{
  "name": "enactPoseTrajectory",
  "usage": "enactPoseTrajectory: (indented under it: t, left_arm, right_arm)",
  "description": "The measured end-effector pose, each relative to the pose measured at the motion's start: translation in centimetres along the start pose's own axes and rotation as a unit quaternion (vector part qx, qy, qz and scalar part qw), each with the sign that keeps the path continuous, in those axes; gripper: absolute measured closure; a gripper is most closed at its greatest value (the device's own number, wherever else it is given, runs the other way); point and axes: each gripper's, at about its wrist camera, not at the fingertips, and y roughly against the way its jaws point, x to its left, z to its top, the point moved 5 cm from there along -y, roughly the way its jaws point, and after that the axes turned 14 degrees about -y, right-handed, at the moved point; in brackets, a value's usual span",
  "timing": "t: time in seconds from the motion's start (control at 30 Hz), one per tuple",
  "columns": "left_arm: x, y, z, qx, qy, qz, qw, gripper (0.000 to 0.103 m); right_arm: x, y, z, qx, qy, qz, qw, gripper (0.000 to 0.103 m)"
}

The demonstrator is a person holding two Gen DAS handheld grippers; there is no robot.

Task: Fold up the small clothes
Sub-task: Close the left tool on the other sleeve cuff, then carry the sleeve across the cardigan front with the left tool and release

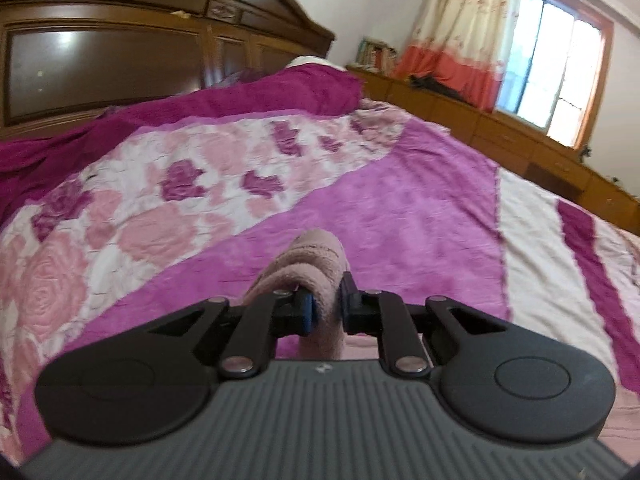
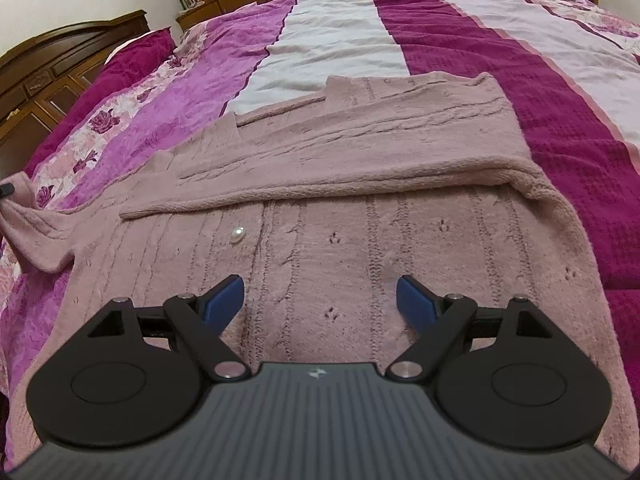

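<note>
Two grippers work a pink knitted sweater [image 2: 320,240] spread on the bed [image 2: 460,60]. The right gripper [image 2: 320,300] hovers just above its body, jaws spread, nothing between them. The left gripper [image 1: 324,308] pinches a bunched sleeve [image 1: 308,264], lifted off the quilt. Beyond, the other sleeve [image 2: 360,144] lies folded across the body.

The left gripper [image 1: 325,308], low in the centre of its frame, has its jaws pinched together with pink knit bunched between the pads. The right gripper [image 2: 320,300], also low and centred, holds its blue pads [image 2: 224,300] spread wide, gripping nothing.
</note>
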Motion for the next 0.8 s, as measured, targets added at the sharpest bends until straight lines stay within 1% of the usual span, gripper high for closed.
enactPoseTrajectory:
  t: [0.2, 0.3, 0.4, 0.6, 0.7, 0.8]
  left_arm:
    - [-4.7, 1.6, 1.1, -0.018, -0.004, -0.051, 0.9985, 0.088]
    - [-7.7, 2.5, 1.4, -0.027, -0.015, -0.080, 0.9963, 0.088]
    - [-10.4, 2.8, 1.3, -0.029, -0.023, -0.106, 0.9937, 0.088]
    - [-14.9, 2.6, -0.4, -0.010, -0.037, -0.149, 0.9881, 0.088]
    - [-16.8, 2.5, -2.1, 0.006, -0.053, -0.163, 0.9852, 0.088]
    - [-18.0, 2.1, -4.4, 0.031, -0.066, -0.175, 0.9819, 0.088]
  right_arm:
    - [-0.5, 0.5, 0.0, -0.003, -0.011, 0.004, 1.000, 0.015]
    - [-0.7, 0.5, -0.1, -0.004, -0.012, 0.005, 1.000, 0.015]
    - [-0.8, 0.6, -0.3, -0.004, -0.011, 0.004, 1.000, 0.015]
    - [-1.3, 0.8, -0.4, -0.005, -0.022, 0.006, 1.000, 0.015]
    - [-1.5, 0.8, -0.4, -0.005, -0.027, 0.008, 1.000, 0.015]
    - [-1.5, 0.8, -0.4, -0.006, -0.028, 0.010, 1.000, 0.015]
